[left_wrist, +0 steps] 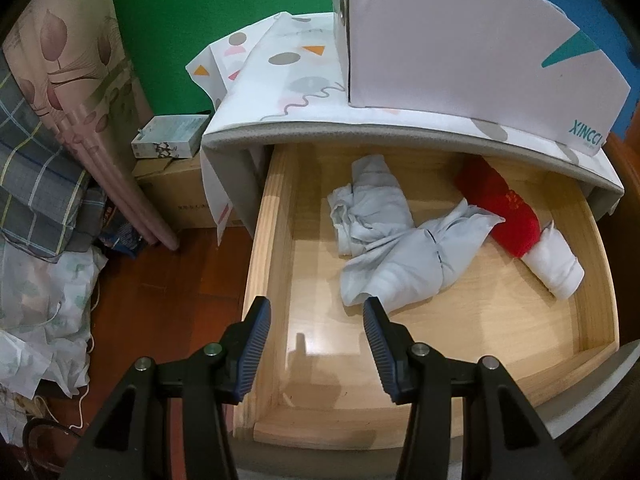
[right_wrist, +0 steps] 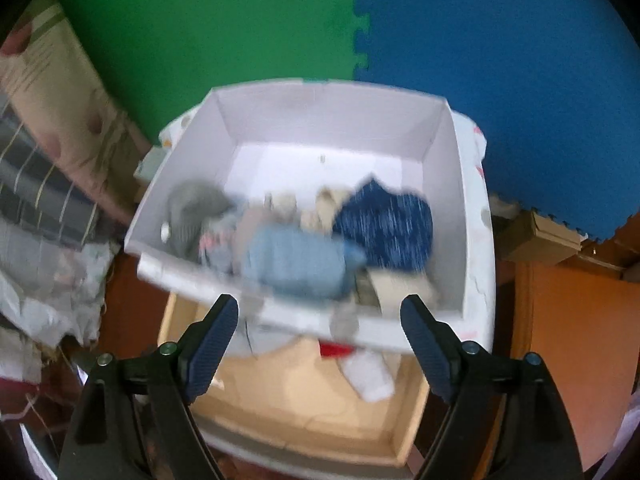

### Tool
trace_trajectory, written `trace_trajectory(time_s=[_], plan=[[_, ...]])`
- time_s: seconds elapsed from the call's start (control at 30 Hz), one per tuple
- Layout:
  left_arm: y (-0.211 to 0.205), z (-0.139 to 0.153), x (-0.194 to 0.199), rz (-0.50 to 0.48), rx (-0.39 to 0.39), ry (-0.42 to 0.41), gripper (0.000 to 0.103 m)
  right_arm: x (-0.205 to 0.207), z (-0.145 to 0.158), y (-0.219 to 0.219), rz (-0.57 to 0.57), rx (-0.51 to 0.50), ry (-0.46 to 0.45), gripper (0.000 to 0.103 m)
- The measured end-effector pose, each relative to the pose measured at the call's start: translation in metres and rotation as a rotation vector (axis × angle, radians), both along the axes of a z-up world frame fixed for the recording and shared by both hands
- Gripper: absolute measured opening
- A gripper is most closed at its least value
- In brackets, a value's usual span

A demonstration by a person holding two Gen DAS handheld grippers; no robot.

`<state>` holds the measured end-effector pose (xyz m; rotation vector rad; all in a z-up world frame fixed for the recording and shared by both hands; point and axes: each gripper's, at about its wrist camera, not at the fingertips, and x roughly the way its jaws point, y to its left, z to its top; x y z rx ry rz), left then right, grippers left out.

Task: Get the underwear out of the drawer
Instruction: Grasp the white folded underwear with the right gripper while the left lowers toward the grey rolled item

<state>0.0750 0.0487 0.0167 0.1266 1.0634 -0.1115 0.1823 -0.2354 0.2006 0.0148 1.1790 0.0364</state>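
The left hand-held gripper [left_wrist: 317,320] hangs over the front-left corner of the open drawer [left_wrist: 272,248], its jaws partly apart with nothing between them. Just beyond its fingertips, toward the drawer's back, lies the pale grey underwear [left_wrist: 400,256], a crumpled bundle whose long axis runs on a slant from the drawer's near middle up toward its right rear. Its nearest corner sits right by the right-hand pad of this hand-held gripper, though whether they touch cannot be told. Further right in the drawer lie a red roll [left_wrist: 500,208] and a white roll [left_wrist: 556,268], end to end against the drawer's right wall.

The right hand-held gripper [right_wrist: 320,320] stands wide and empty, high above the drawer and over the near wall of the white box [right_wrist: 304,320], which already holds several folded garments; its view is blurred.

Judged from this, the left hand is much the nearer to the grey bundle, which calls for a short reach forward and down across the bundle's narrow width.
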Motion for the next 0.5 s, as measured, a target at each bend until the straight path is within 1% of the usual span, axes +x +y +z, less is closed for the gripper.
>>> trace_trajectory(time_s=[0.1,0.23,0.27,0.33,0.5], plan=[[-0.002,-0.002,-0.001,-0.013,0.003,0.009,0.049,-0.030,-0.017,-0.009,0.011,-0.007,0.035,0.081],[-0.007,-0.005,-0.002,-0.038,0.018,0.022,0.049,-0.063,-0.059,-0.022,0.007,-0.019,0.113,0.081],[-0.007,-0.005,-0.002,-0.041,0.019,0.020,0.049,-0.065,-0.068,-0.024,0.004,-0.021,0.126,0.081],[-0.008,-0.005,-0.002,-0.044,0.016,0.022,0.049,-0.073,-0.095,-0.032,-0.004,-0.020,0.166,0.081],[-0.009,-0.008,0.001,-0.046,0.014,0.046,0.049,-0.076,-0.147,-0.040,-0.023,-0.030,0.236,0.081]])
